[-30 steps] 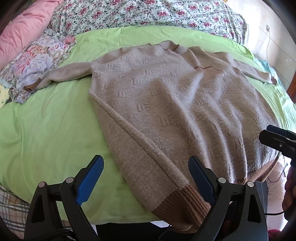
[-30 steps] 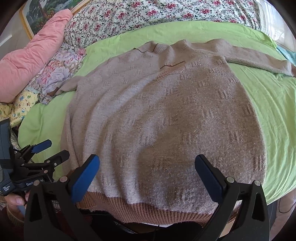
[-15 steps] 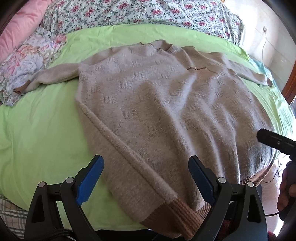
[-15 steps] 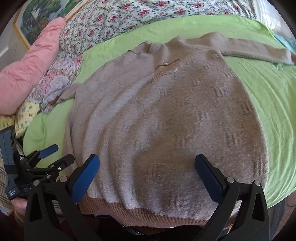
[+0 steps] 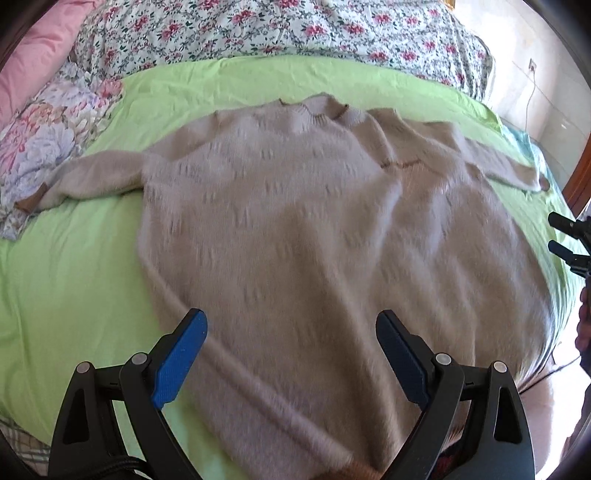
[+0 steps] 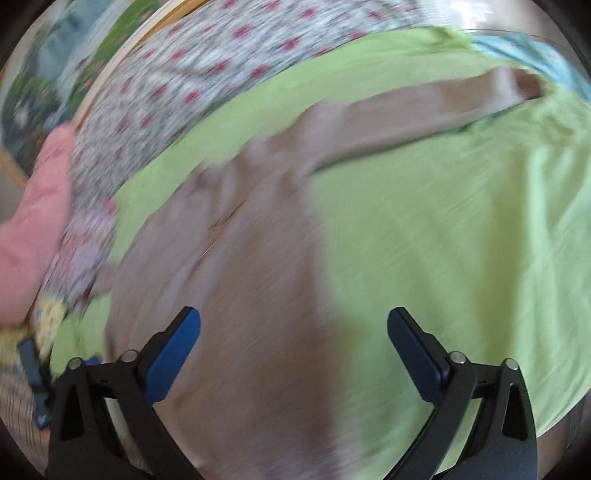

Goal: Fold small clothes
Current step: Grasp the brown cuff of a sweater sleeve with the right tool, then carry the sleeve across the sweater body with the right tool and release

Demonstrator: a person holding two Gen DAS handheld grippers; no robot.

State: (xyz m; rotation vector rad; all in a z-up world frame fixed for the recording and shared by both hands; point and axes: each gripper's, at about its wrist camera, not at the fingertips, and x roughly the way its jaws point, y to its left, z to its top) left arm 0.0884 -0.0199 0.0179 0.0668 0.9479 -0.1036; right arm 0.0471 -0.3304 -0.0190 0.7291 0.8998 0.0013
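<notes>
A beige knitted sweater (image 5: 303, 229) lies flat on the green sheet (image 5: 70, 280), neck at the far side, both sleeves spread out. My left gripper (image 5: 291, 332) hovers open above the sweater's lower body, nothing between its blue pads. The right wrist view is blurred by motion. There my right gripper (image 6: 293, 332) stands wide over the sweater's right side edge (image 6: 236, 280) and the bare sheet (image 6: 436, 229); its jaws are closing a little and hold nothing. The right sleeve (image 6: 424, 114) stretches to the far right. In the left wrist view the right gripper's fingertips (image 5: 565, 236) show at the right edge.
A flowered bedspread (image 5: 280, 33) and a pink pillow (image 5: 29, 55) lie along the head of the bed. A flowered cloth (image 5: 48, 144) lies by the left sleeve's cuff. A wall with a cable (image 5: 532, 96) stands past the bed at right. A framed picture (image 6: 48, 85) hangs behind.
My right gripper has swung quickly to the right and rolled, from over the sweater's middle to its right edge. My left gripper has shifted forward over the sweater's body. Both stayed empty.
</notes>
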